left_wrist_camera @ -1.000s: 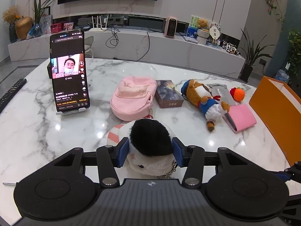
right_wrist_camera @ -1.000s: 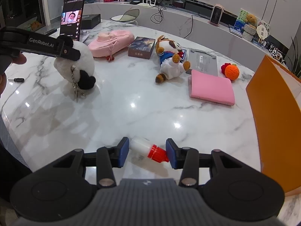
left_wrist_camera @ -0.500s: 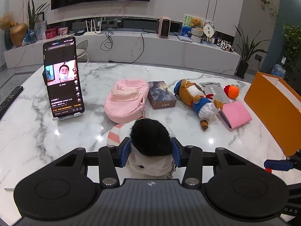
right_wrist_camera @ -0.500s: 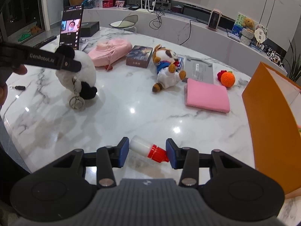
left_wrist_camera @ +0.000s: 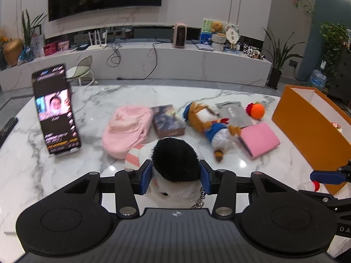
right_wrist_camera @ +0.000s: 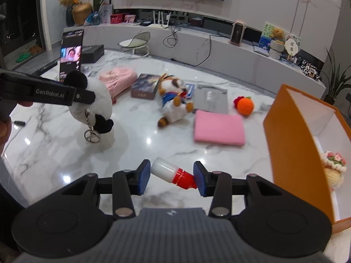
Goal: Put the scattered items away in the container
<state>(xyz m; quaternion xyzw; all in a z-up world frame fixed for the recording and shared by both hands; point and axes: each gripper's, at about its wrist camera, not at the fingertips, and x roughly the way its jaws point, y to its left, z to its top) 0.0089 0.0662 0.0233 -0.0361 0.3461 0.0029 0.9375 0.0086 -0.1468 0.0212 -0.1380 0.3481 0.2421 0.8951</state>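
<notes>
left fingers (left_wrist_camera: 175,176) clench the panda plush (left_wrist_camera: 175,171); right fingers (right_wrist_camera: 172,177) pinch the small bottle (right_wrist_camera: 173,173) slantwise. orange container (right_wrist_camera: 294,135) sits right of both. we judge the bottle could pivot loose.

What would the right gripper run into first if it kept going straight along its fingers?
Probably the bare marble tabletop ahead of the held bottle in the right gripper; the pink pouch lies farther on. Depth is uncertain.
</notes>
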